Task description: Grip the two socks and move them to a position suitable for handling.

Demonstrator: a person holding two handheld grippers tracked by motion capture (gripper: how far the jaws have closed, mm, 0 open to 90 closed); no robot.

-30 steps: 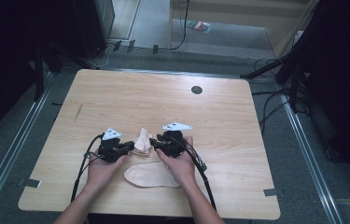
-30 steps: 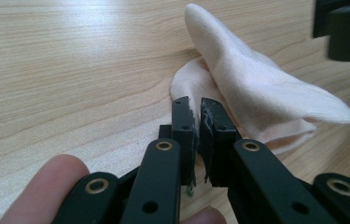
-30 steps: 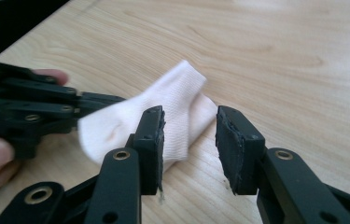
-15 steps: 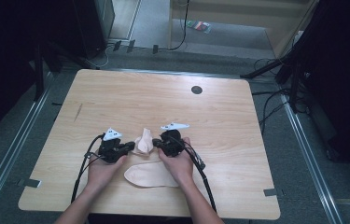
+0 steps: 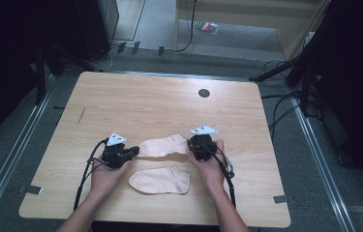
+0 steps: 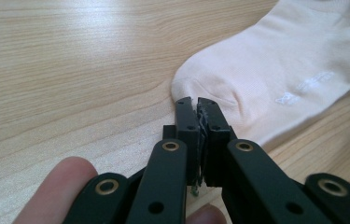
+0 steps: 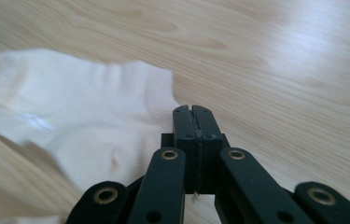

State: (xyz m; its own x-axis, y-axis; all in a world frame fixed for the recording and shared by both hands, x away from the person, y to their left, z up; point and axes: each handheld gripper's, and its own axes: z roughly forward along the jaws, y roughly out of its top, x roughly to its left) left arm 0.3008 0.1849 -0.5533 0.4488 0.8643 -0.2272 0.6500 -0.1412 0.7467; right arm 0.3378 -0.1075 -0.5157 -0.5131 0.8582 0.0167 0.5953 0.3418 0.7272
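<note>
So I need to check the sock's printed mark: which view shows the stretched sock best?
The left gripper view: the sock is sharp, its mark visible. The right gripper view shows its cuff end, blurred. The high view shows it whole but small.

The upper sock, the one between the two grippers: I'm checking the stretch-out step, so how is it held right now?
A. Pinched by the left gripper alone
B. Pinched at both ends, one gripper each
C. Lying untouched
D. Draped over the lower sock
B: the upper sock spans from the left gripper to the right gripper, each shut on one end; the lower sock lies apart.
</note>
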